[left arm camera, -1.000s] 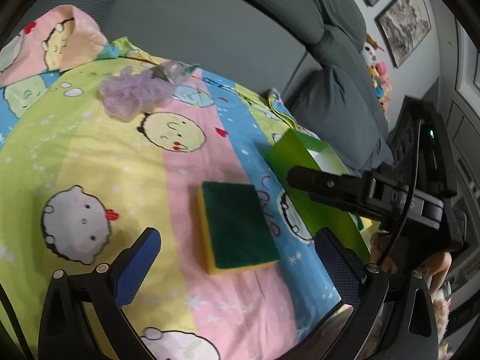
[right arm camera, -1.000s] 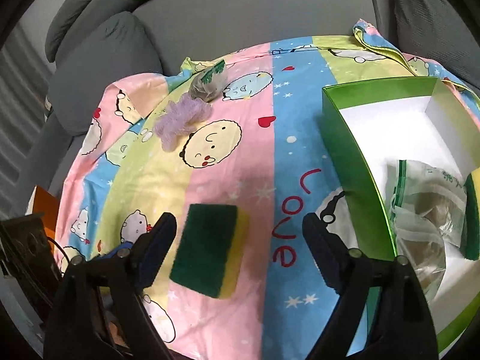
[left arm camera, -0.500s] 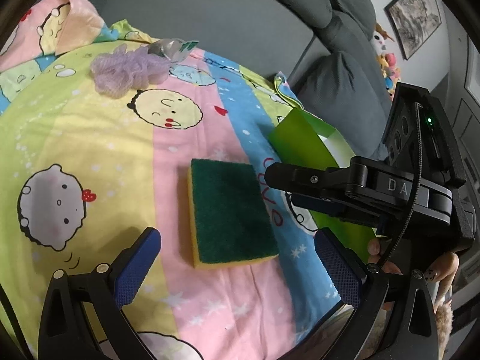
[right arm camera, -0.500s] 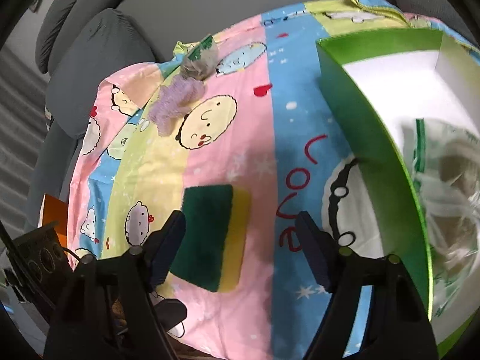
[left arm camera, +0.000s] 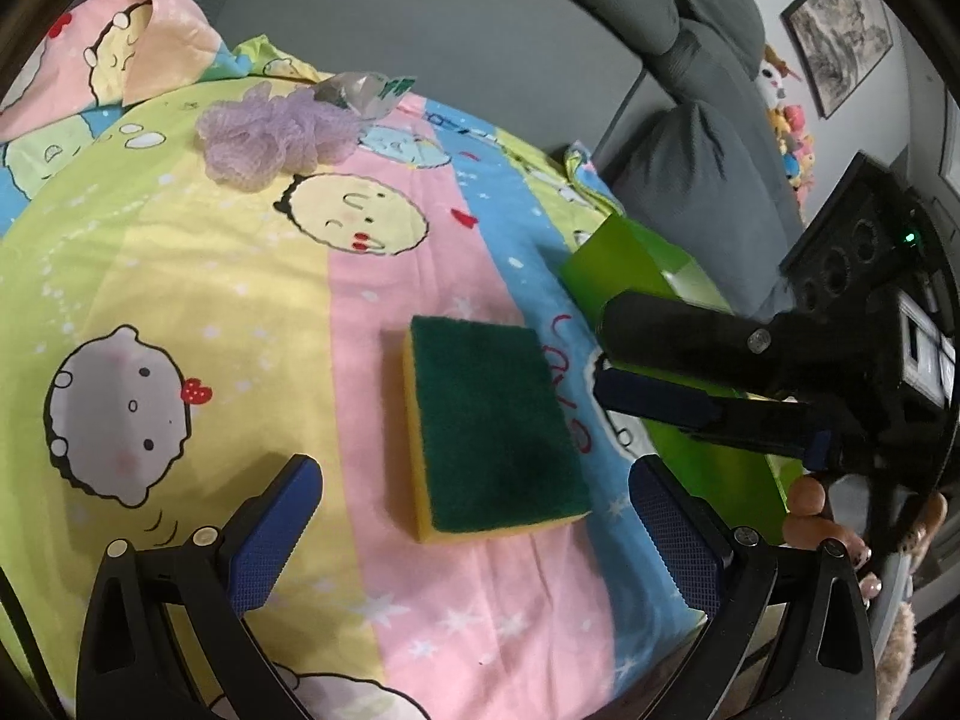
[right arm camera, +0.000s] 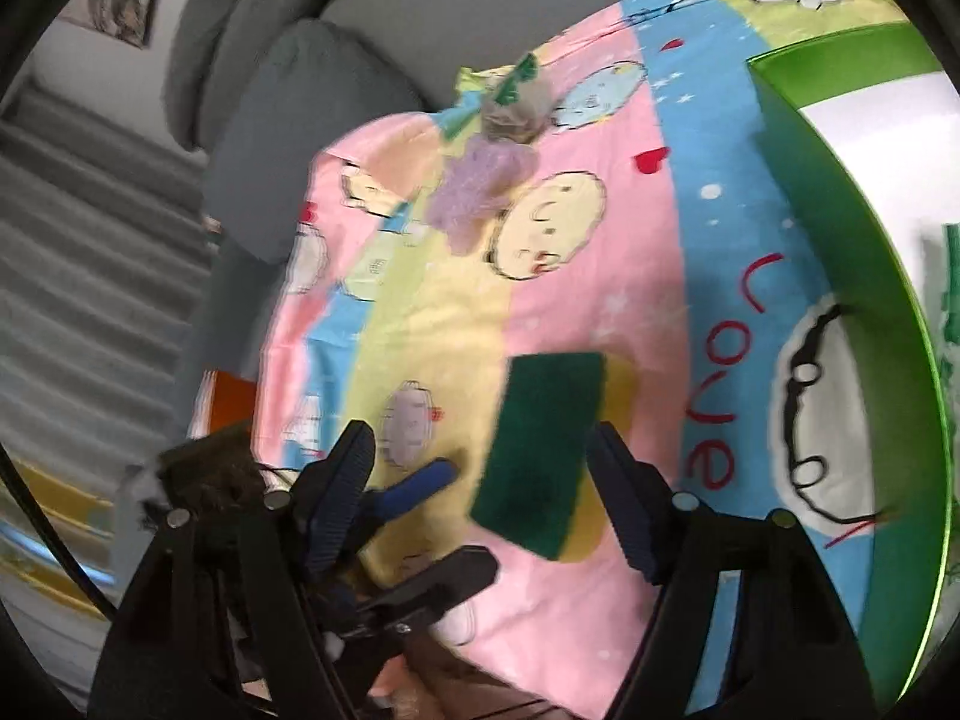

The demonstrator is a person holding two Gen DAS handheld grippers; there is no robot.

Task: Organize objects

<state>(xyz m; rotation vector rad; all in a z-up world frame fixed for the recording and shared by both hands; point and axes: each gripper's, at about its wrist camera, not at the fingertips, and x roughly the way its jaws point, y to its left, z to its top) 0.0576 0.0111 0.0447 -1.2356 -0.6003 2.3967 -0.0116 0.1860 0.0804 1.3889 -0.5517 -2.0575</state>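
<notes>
Sponge (left arm camera: pixel 492 426): lies flat, green side up, on the cartoon sheet (left arm camera: pixel 180 276), near you, left of the green box (right arm camera: pixel 840 228).
Right gripper (right arm camera: pixel 480 480): your jaws have just been closing but stand apart astride the sponge, not pressing it.
Left gripper (left arm camera: pixel 474 516): spread wide, empty, framing the sponge.
Purple puff (left arm camera: pixel 270 132): far, waiting.

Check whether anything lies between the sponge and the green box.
Nothing visible does. Only bare patterned sheet separates the sponge from the green box; the purple mesh puff sits farther back, off that path.
</notes>
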